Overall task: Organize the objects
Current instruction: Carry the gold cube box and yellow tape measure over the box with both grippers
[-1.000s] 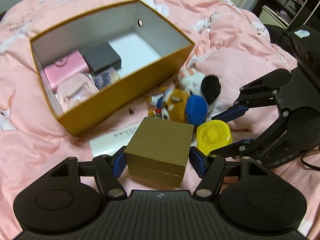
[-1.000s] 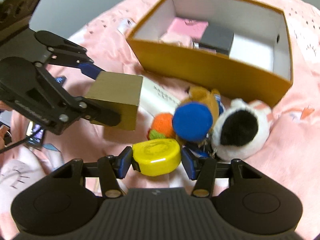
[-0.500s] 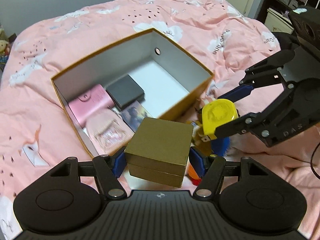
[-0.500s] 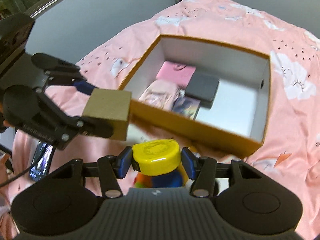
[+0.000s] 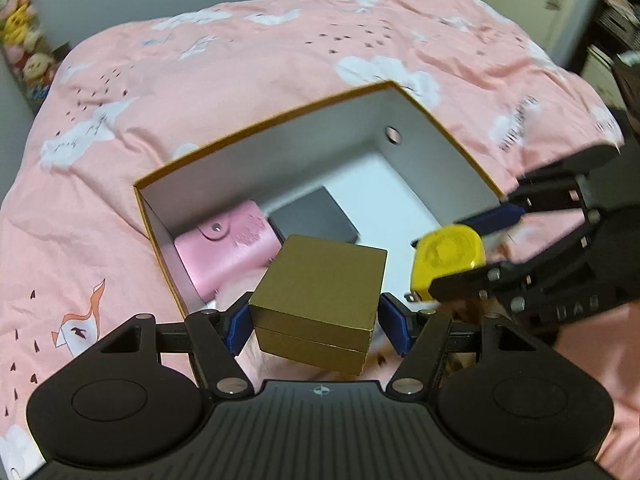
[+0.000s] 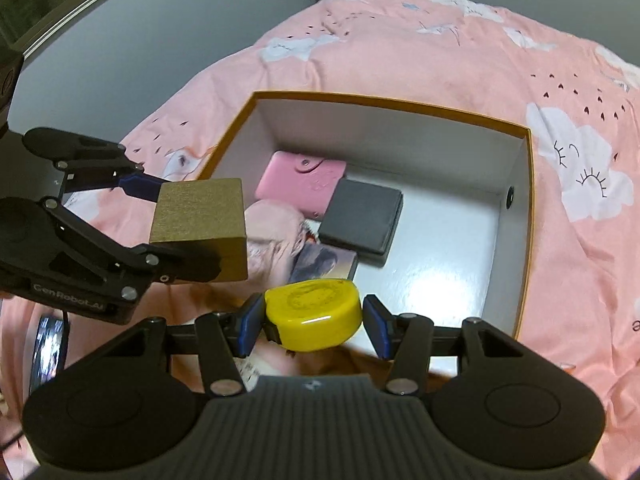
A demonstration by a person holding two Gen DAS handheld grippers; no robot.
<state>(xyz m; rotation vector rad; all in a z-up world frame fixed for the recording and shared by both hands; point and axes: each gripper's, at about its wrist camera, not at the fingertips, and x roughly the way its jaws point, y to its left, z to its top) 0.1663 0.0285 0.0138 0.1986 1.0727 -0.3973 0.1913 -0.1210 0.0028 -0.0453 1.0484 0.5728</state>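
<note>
Both grippers have carried their loads up off the bedspread and over toward the storage box (image 6: 524,216) in the last second. The toys that lay beside the box earlier are now out of view. So this reads as the transport step nearly done, with placing next.

The left gripper (image 5: 316,322) is clamped on the gold box (image 5: 320,292), pads on its two side faces, box level and held in the air. In the right wrist view the gold box (image 6: 200,224) hangs over the left near corner of the storage box, just outside or over the rim, hard to tell which.

The right gripper (image 6: 314,326) grips the yellow tape measure (image 6: 314,314), also in the air, at the near wall of the storage box.

Inside the box, a pink wallet (image 6: 300,178), a grey case (image 6: 362,220), a pink cloth bundle (image 6: 272,232) and a photo card (image 6: 324,260) crowd the left half. The right half of the white floor is bare, so that is likely the open room for both items.

Watch-outs, my guess:
- The near wall rim sits close under both loads and needs clearing before lowering.
- The two grippers are near each other, so dropping one at a time seems safer.
- The gold box is bulky and may not fit on the crowded left side.
</note>
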